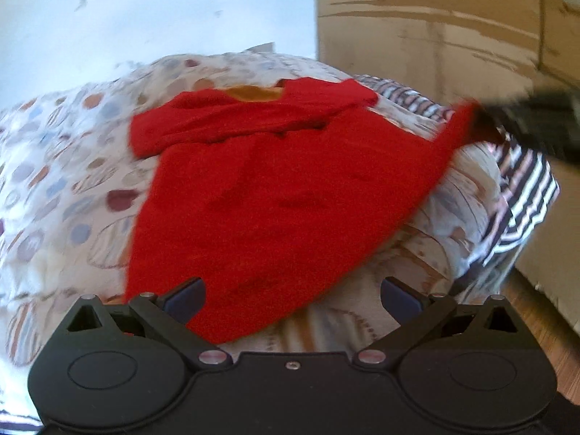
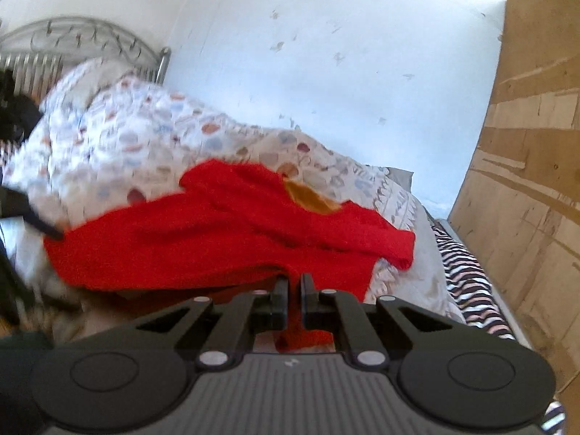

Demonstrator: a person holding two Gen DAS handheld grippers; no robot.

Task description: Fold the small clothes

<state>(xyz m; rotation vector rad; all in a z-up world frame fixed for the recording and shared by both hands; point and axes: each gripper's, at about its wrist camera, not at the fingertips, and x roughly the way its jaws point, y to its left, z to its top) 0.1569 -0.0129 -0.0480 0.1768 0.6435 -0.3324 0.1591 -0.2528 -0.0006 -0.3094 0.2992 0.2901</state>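
Note:
A small red knit top [image 1: 261, 188] with an orange inner collar lies spread on a patterned duvet [image 1: 65, 181]. My left gripper [image 1: 291, 299] is open, its fingers either side of the top's near corner. My right gripper [image 2: 294, 286] is shut on the red top [image 2: 224, 232], pinching its lower edge and lifting it slightly. In the left wrist view the right gripper [image 1: 482, 123] shows blurred at the far right, holding a corner of the top.
The duvet [image 2: 137, 145] covers a bed with a metal headboard [image 2: 72, 40]. A striped cloth [image 1: 522, 185] hangs over the bed's right edge. A brown cardboard-like panel [image 2: 529, 166] stands to the right. A pale wall [image 2: 326, 72] is behind.

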